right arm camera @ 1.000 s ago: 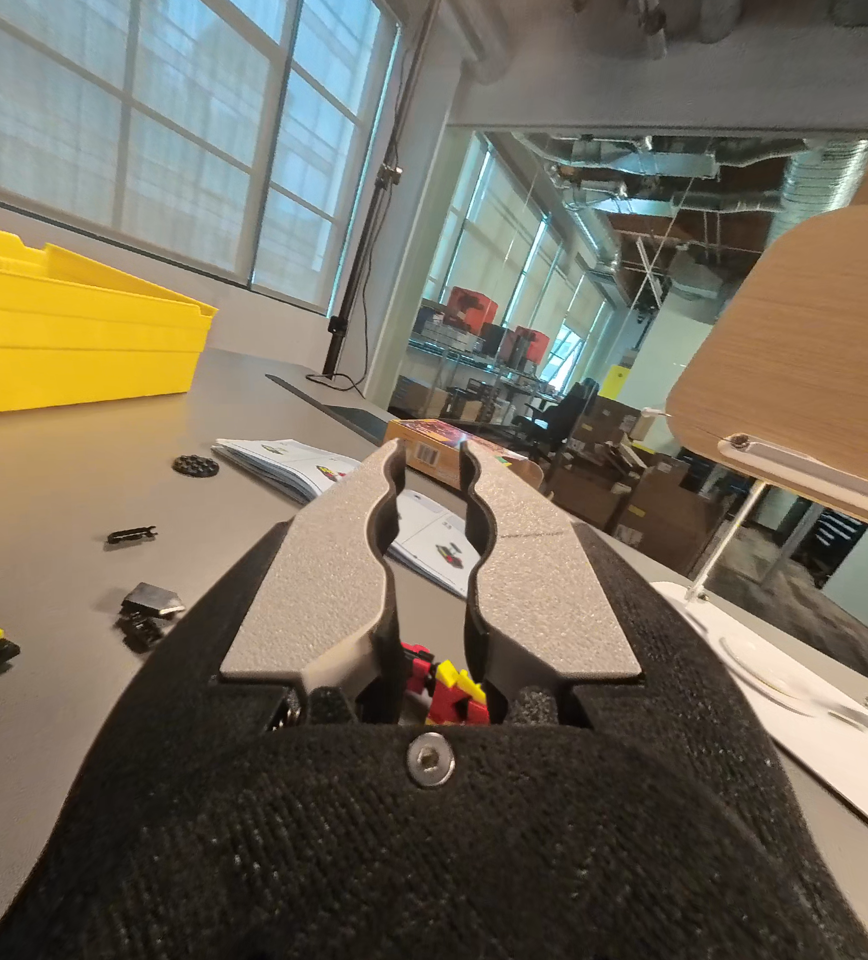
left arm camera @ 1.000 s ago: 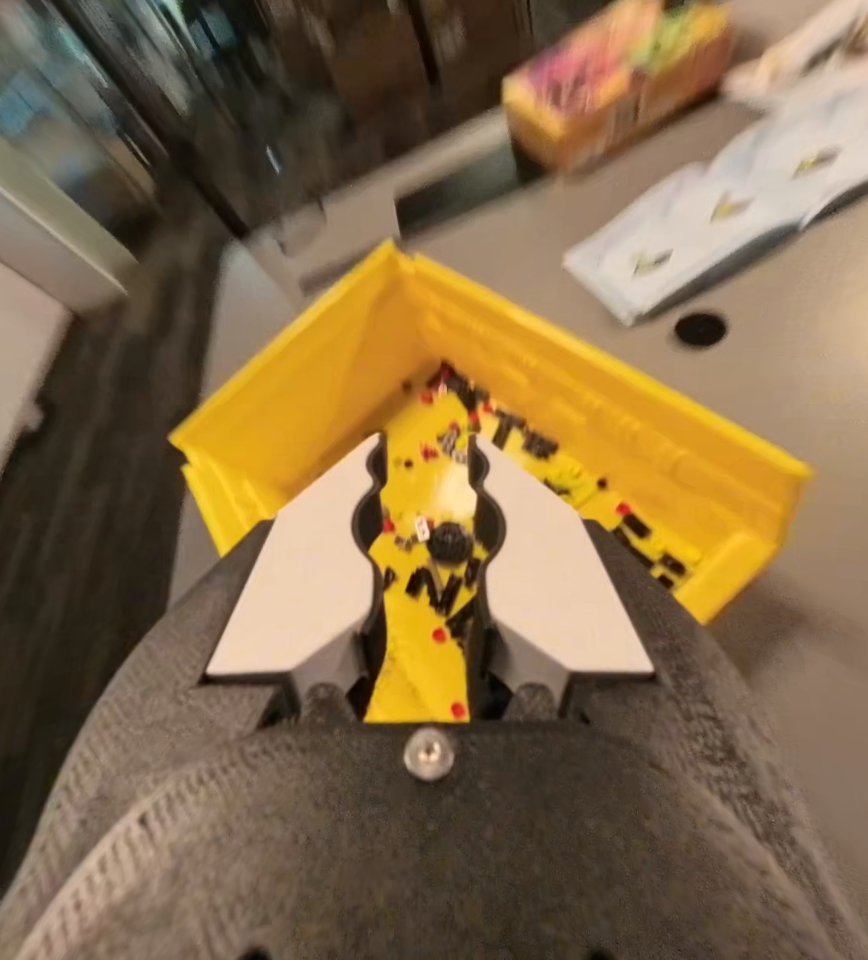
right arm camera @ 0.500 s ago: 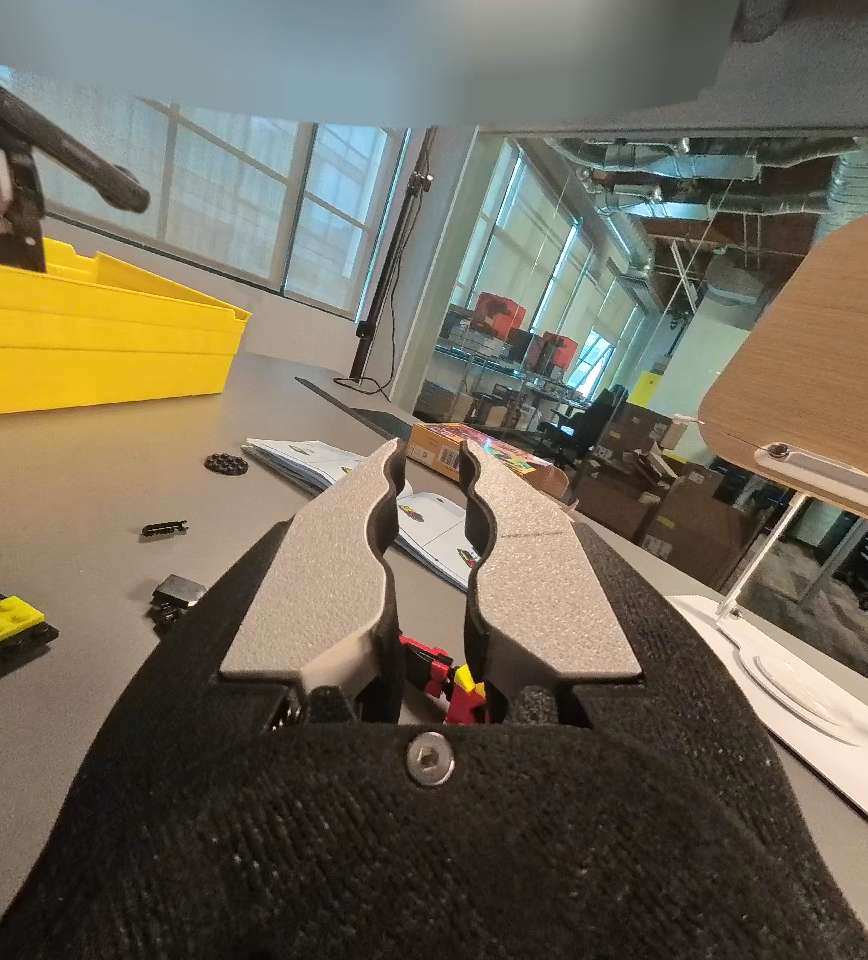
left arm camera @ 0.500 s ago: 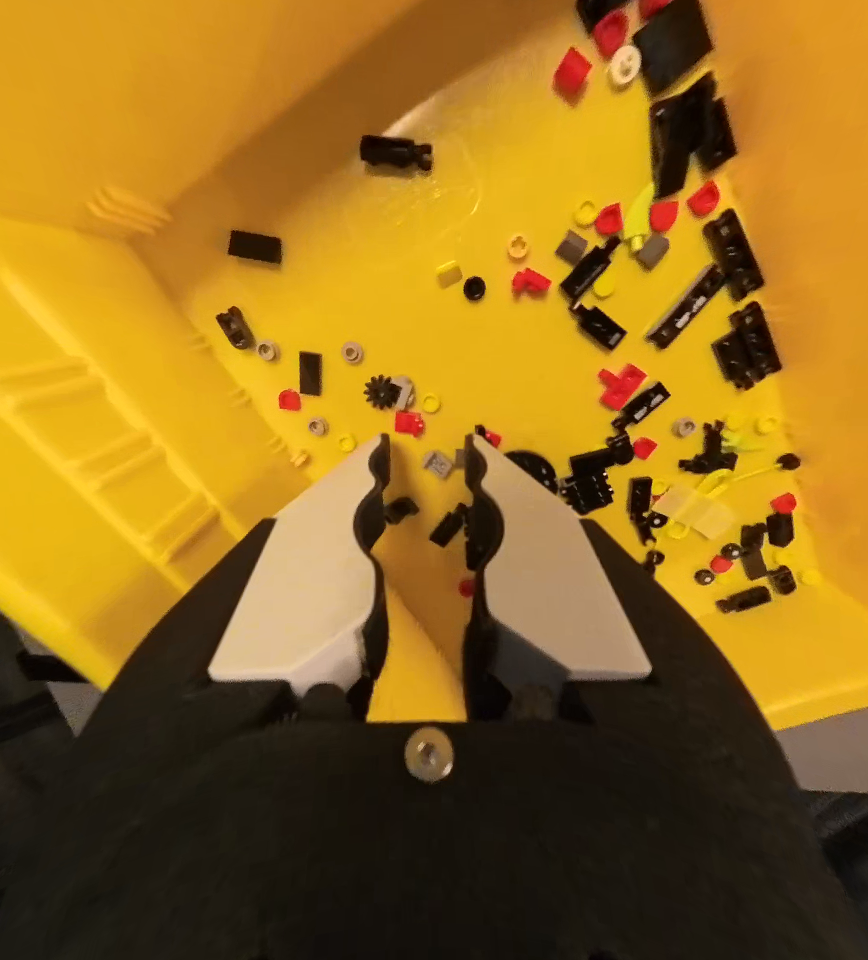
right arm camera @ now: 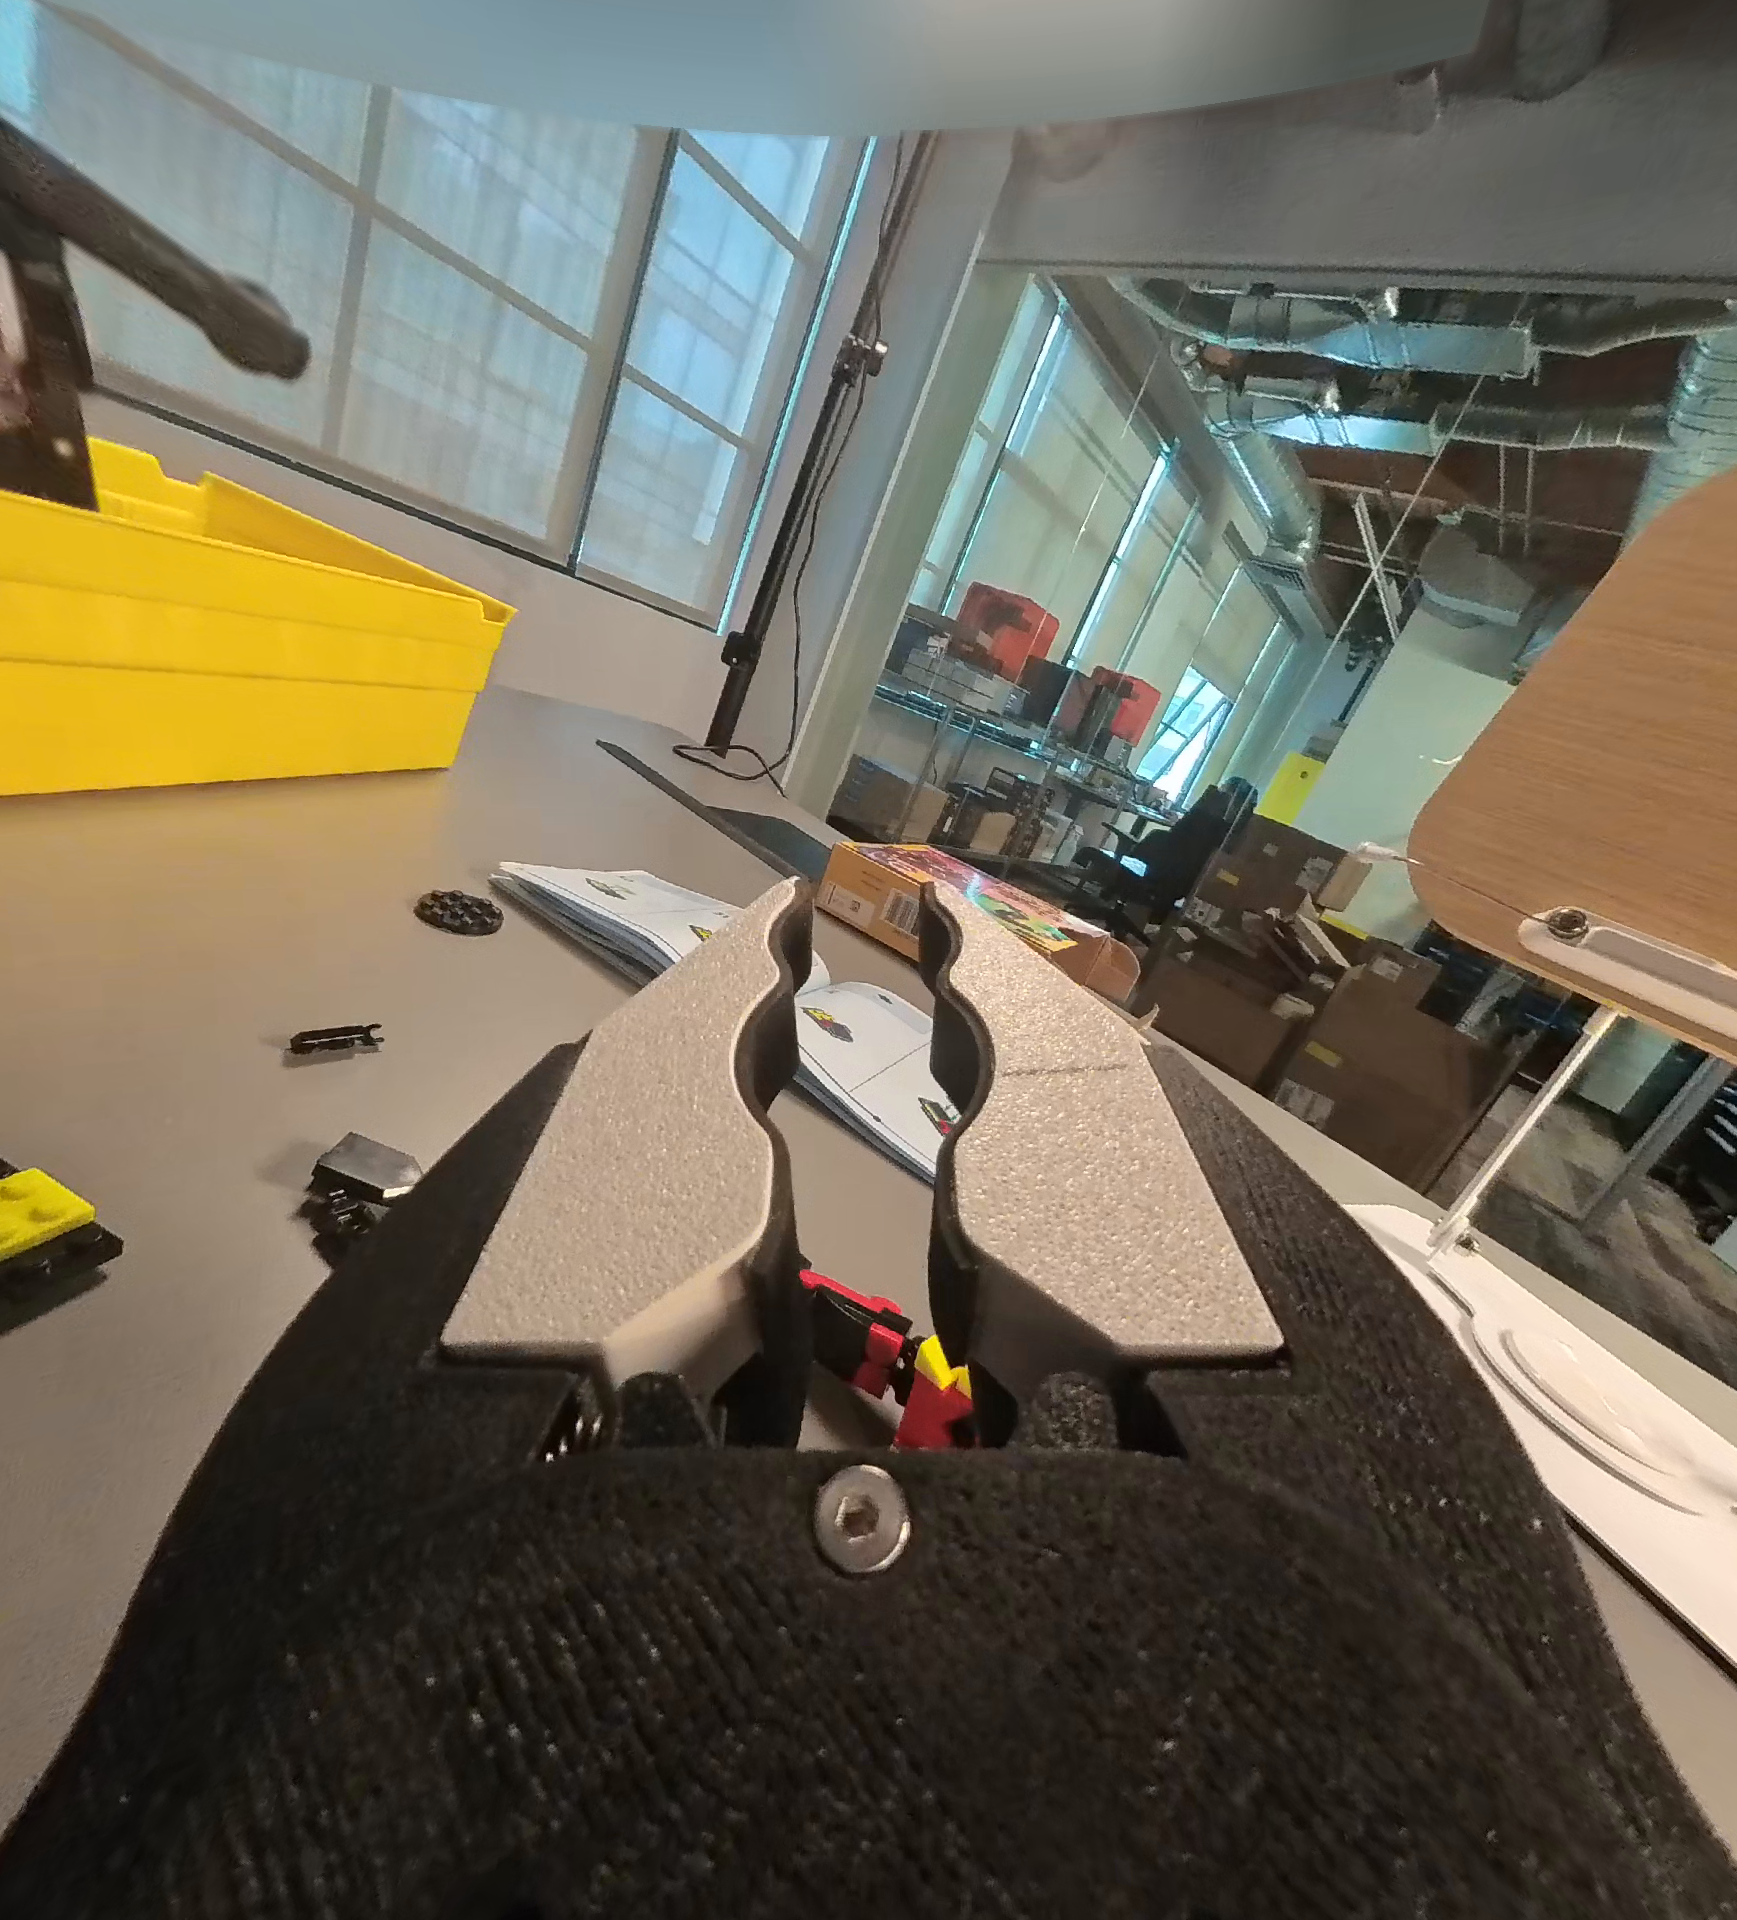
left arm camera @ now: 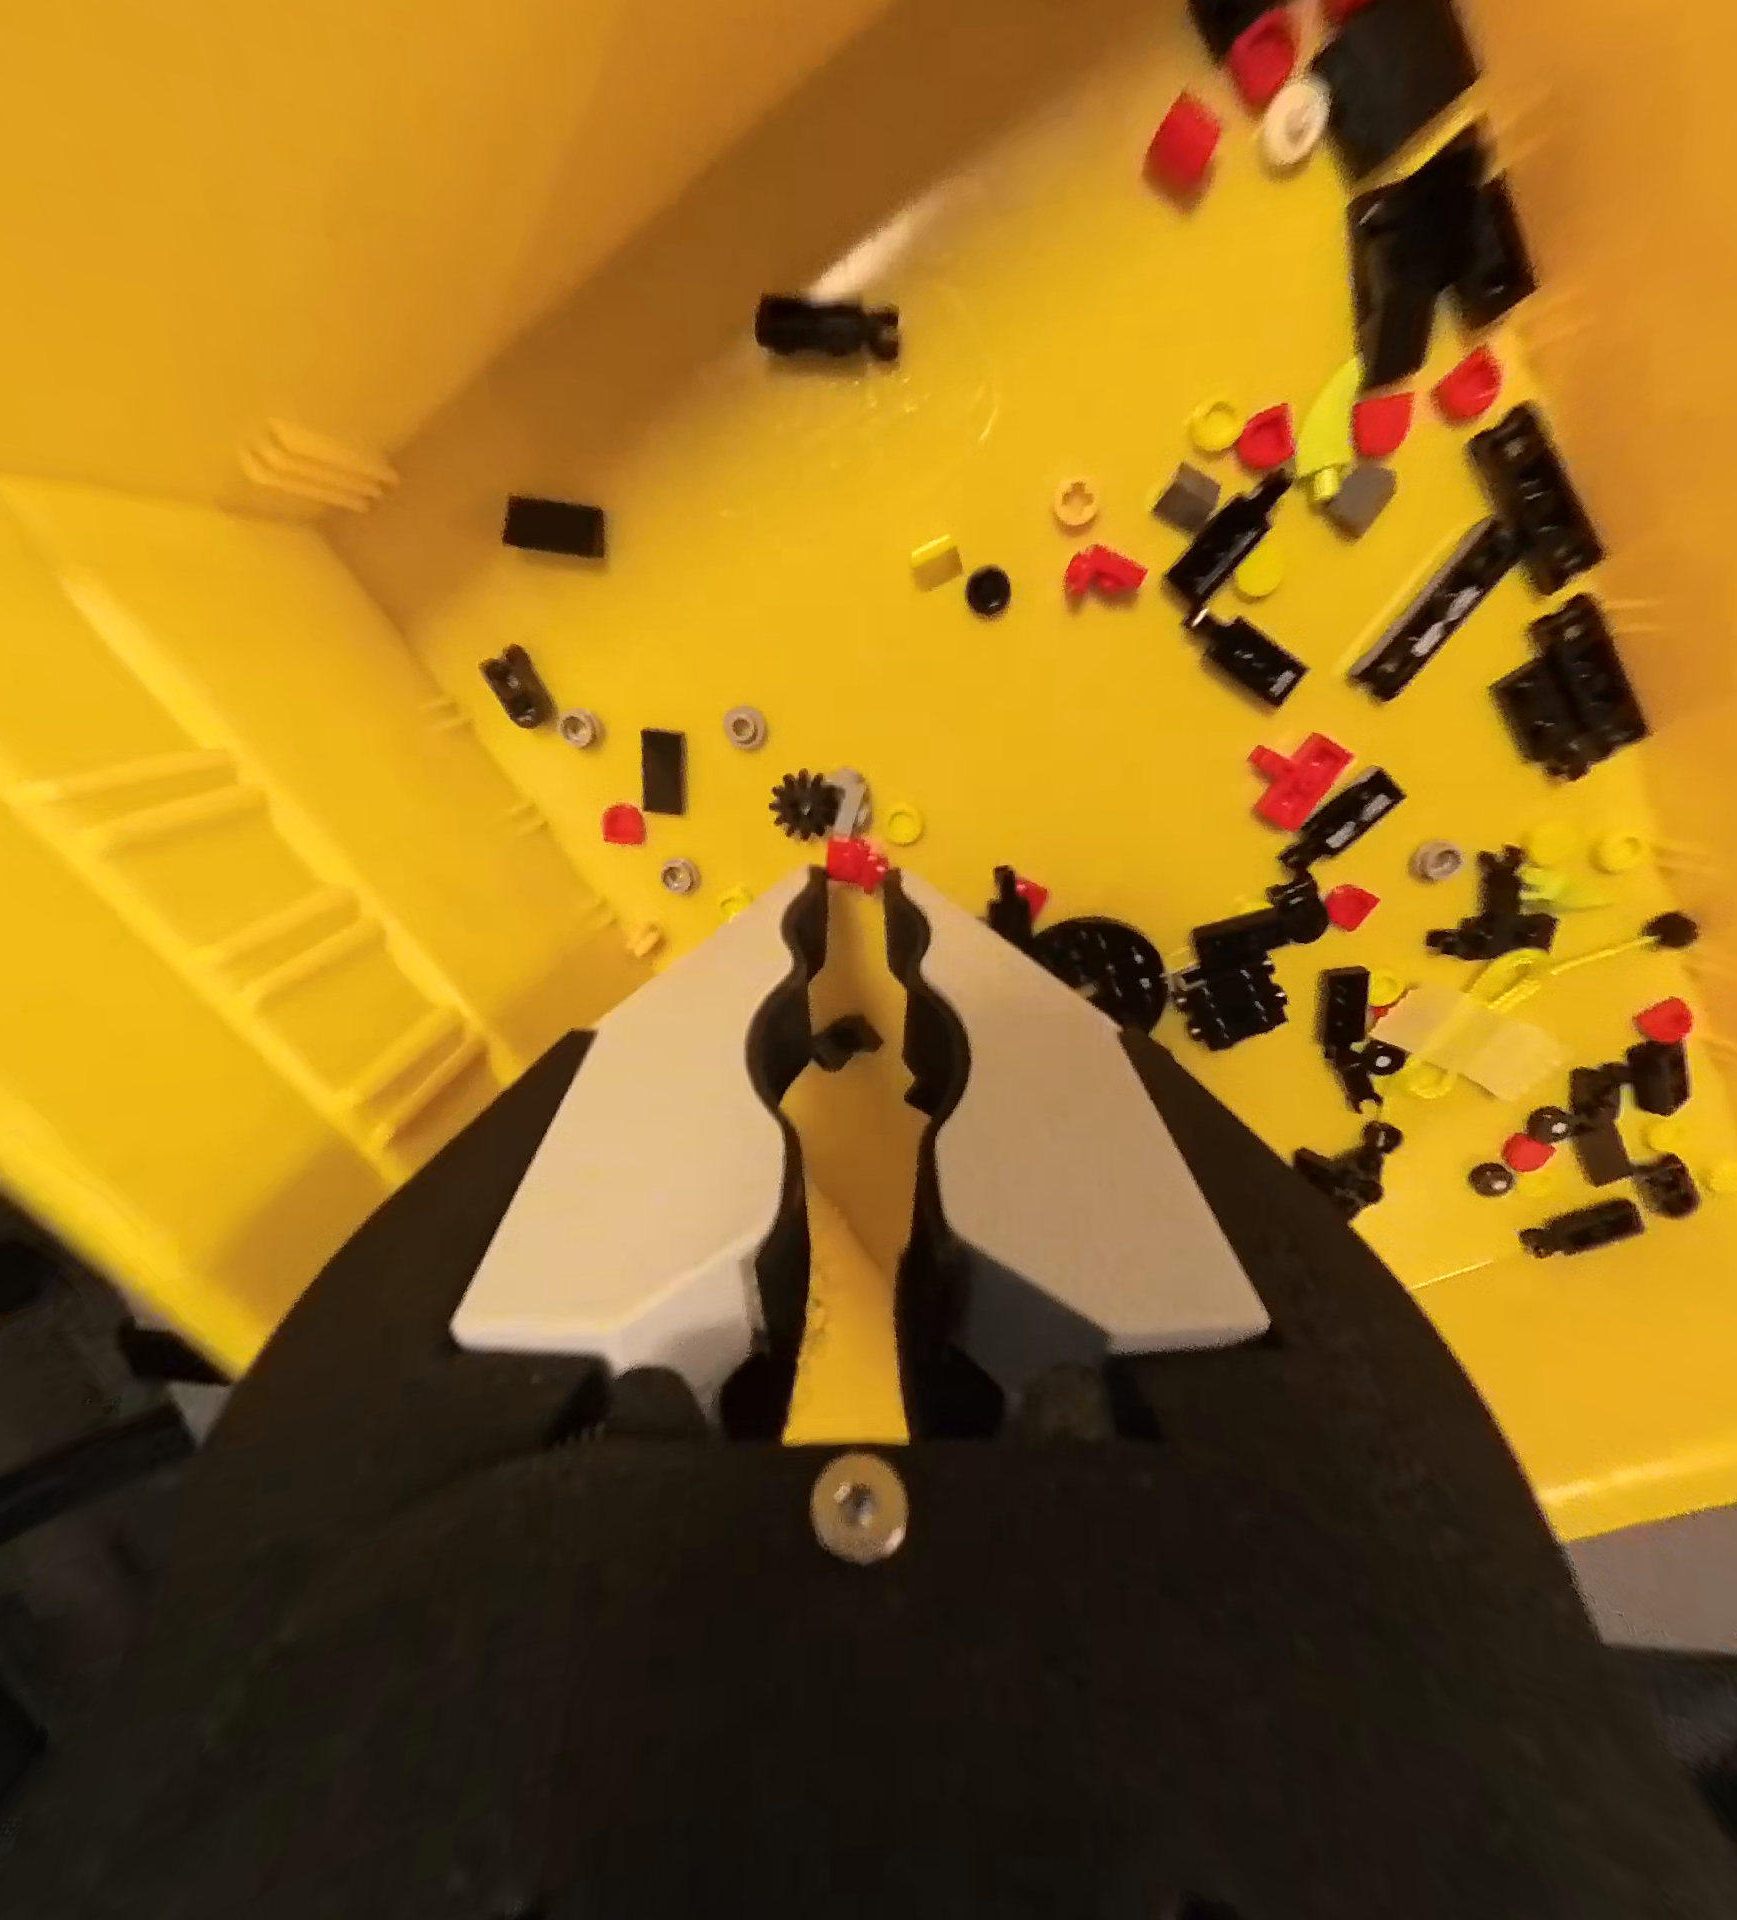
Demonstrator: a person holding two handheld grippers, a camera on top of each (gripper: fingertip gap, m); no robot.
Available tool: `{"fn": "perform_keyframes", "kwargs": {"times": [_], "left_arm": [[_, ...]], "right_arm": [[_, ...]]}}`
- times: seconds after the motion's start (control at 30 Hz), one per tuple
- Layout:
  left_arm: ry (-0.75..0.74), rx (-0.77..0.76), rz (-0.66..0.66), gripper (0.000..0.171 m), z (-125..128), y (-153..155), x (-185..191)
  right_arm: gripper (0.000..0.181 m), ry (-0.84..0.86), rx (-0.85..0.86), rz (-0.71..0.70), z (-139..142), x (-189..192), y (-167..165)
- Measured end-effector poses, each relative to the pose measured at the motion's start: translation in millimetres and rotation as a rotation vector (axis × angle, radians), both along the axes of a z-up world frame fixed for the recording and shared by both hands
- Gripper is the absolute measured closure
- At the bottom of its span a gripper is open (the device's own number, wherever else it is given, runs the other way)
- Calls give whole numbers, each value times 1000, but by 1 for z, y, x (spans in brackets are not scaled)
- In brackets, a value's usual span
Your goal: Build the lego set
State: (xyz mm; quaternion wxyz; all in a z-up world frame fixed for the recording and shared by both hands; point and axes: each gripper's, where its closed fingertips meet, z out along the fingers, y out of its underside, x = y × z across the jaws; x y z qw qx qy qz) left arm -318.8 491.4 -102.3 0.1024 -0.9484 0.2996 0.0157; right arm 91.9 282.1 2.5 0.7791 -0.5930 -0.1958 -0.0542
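My left gripper is down inside the yellow bin. Its jaws have narrowed and the tips pinch a small red piece that lies on the bin floor. Several loose black, red, yellow and grey pieces lie around it, among them a black gear and a round black plate. My right gripper is open, low over the grey table. A red, yellow and black partial model shows through the gap near the finger bases. The left gripper also shows over the bin in the right wrist view.
On the table lie a black assembly with a yellow plate, a dark wedge piece, a black clip, a round black plate, an open booklet and the set's box. A white base with a wooden panel stands at right. Tip to tip, the grippers are about 45 centimetres apart. The round black plate sits 4 centimetres or so from the ends of my left fingers.
My left gripper dropped from above the bin down to its floor, and its jaws narrowed around the red piece. The right gripper stayed open and turned slightly left.
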Motion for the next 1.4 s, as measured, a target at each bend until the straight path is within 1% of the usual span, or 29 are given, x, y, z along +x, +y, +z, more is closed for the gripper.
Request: {"fn": "perform_keyframes", "kwargs": {"times": [0.03, 0.07, 0.13, 0.2, 0.23, 0.27, 0.3, 0.37, 0.43, 0.53, 0.63, 0.7, 0.87, 0.9, 0.93, 1.03, 1.1, 1.13, 1.17, 1.23, 1.27, 1.33, 1.37, 1.4], "left_arm": [[-30, 53, -11, 162, 11, 2, 6], [-95, 113, -29, 162, 27, 1, 18], [-272, 229, -103, 162, 68, -14, 55], [-446, 320, -222, 162, 109, -48, 100], [-524, 342, -289, 162, 125, -71, 122], [-601, 344, -368, 162, 136, -99, 146], [-652, 334, -443, 162, 140, -126, 167], [-674, 306, -574, 162, 129, -174, 200], [-671, 280, -664, 162, 105, -209, 227], [-542, 262, -700, 162, 56, -229, 242], [-456, 187, -703, 162, 16, -239, 242], [-422, 183, -681, 162, 5, -234, 238], [-378, 196, -652, 161, -8, -228, 232], [-371, 199, -637, 158, -10, -226, 231], [-368, 202, -620, 150, -12, -224, 230], [-377, 176, -597, 149, -16, -224, 229], [-396, 168, -604, 149, -14, -226, 230], [-426, 163, -619, 149, -8, -230, 232], [-479, 173, -636, 149, 5, -234, 236], [-606, 226, -661, 149, 44, -237, 241], [-661, 279, -659, 148, 68, -231, 239], [-743, 407, -616, 149, 114, -210, 226], [-766, 471, -577, 150, 131, -195, 215], [-752, 517, -527, 151, 139, -177, 202]], "right_arm": [[163, 1, 0, 0, 0, 0, 0], [163, 1, 0, 0, 0, 0, 0], [163, 1, 0, -1, 0, 0, 0], [163, -1, 0, -2, 0, 0, 1], [163, -1, 0, -4, 0, 1, 1], [163, -1, 0, -5, 0, 1, 1], [163, -1, -1, -6, 0, 1, 1], [163, -4, -1, -5, 0, 1, 1], [163, -9, -1, -2, -1, -1, 0], [163, -14, -2, 5, -1, -2, 0], [163, -15, -3, 11, -1, -3, -1], [163, -19, -3, 12, -1, -4, -1], [163, -27, -4, 15, -2, -5, -1], [163, -27, -4, 15, -2, -5, -1], [163, -27, -4, 16, -2, -5, -1], [163, -27, -4, 16, -2, -5, -1], [163, -28, -4, 16, -2, -6, -1], [163, -27, -4, 16, -2, -6, -1], [163, -26, -4, 17, -2, -5, -1], [163, -22, -4, 16, -2, -5, -1], [163, -21, -4, 16, -2, -5, -1], [163, -22, -4, 15, -2, -5, -1], [163, -24, -4, 16, -2, -5, -1], [163, -25, -4, 16, -2, -5, -1]]}}
